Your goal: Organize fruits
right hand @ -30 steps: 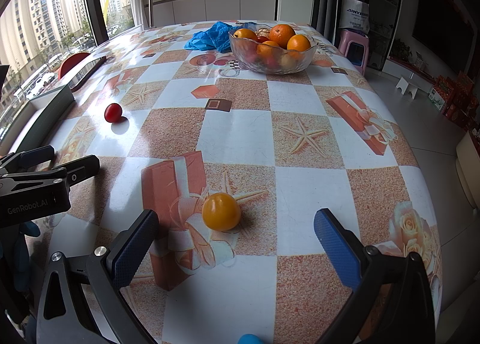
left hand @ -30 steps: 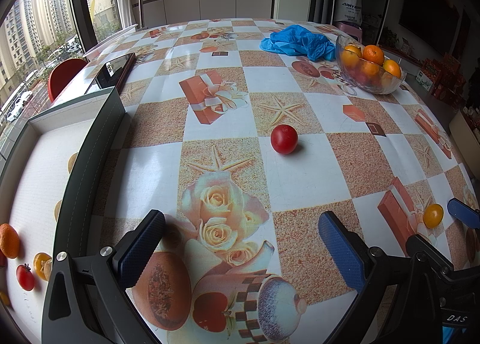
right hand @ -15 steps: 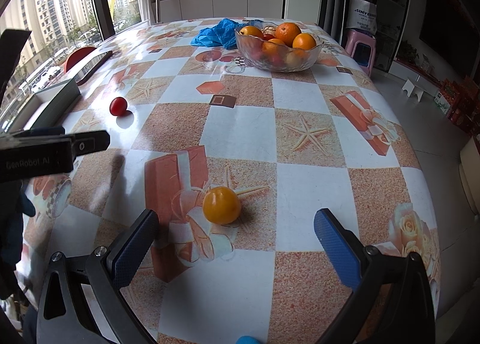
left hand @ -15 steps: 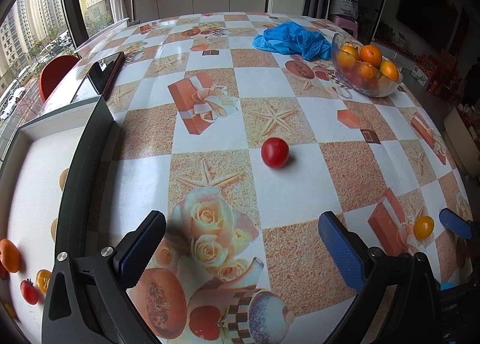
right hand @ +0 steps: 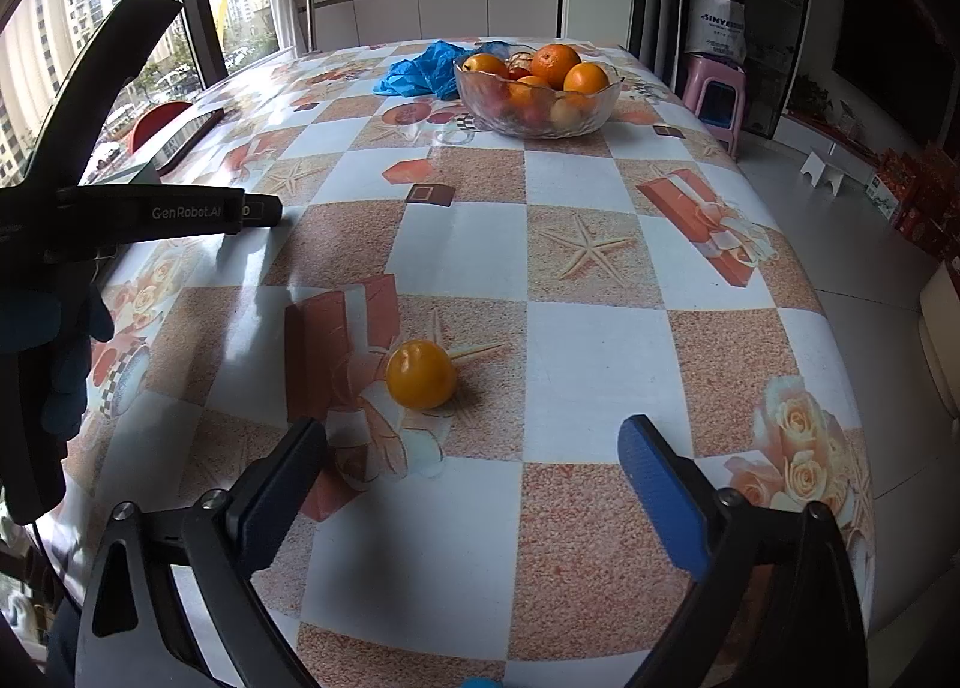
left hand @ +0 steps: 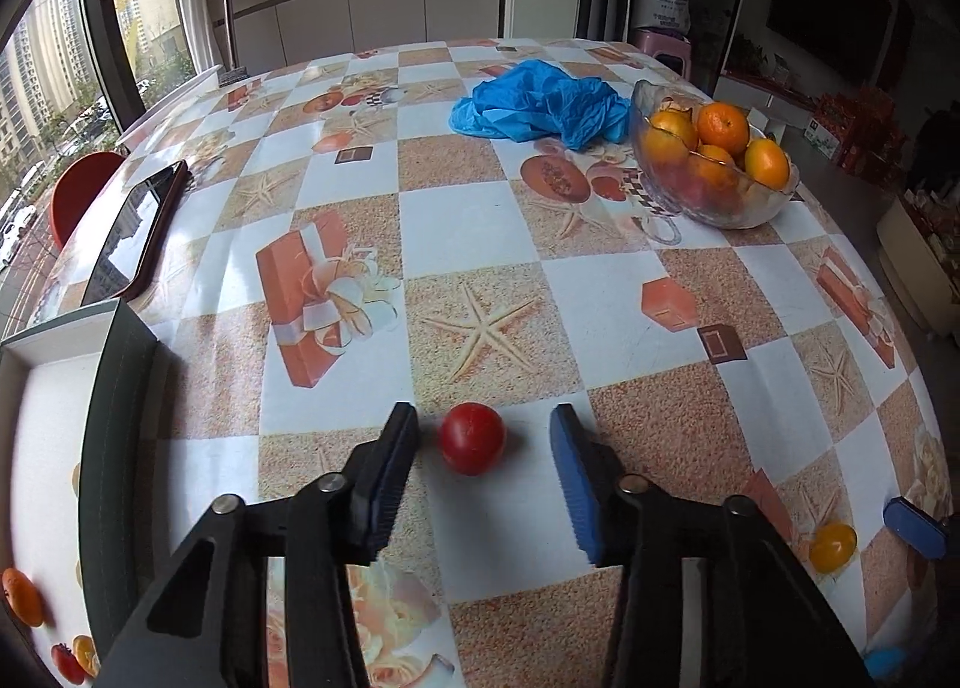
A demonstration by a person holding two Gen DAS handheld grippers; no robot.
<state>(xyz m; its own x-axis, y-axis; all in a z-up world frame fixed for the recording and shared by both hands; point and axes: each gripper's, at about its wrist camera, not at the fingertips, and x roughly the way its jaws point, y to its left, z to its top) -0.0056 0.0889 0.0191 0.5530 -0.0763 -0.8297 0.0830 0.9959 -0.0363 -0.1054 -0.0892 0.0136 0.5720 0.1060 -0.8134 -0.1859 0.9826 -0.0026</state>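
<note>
Fruit lay scattered on the checked, picture-printed vinyl tablecloth [left hand: 468, 220], and each tool was lined up on one piece. The left gripper [left hand: 483, 439] had its two fingers apart and set to either side of the small round red tomato [left hand: 472, 438], the black pad close beside the fruit's left flank and the blue pad a little farther off on the right, neither clearly touching; that straddle suggested a closing pinch was the step in hand. The tomato sat on the cloth itself, between the fingers, resting on a pale square. The right gripper [right hand: 474, 451] was likewise spread wide, and the small round yellow-orange tomato [right hand: 420, 374] lay on the cloth just ahead of its gap, nearer the black finger than the blue one, so this tool seemed to be waiting or aiming rather than grasping. A white tray with a dark raised rim [left hand: 114, 448] stood at the left edge of the left view, with a few small orange and red fruits in it, which made it a likely place for sorting. Far across the table a clear glass bowl [right hand: 600, 100] held oranges, beside a crumpled blue plastic bag [left hand: 540, 106]. Round fruit could roll away under an uneven squeeze.
</note>
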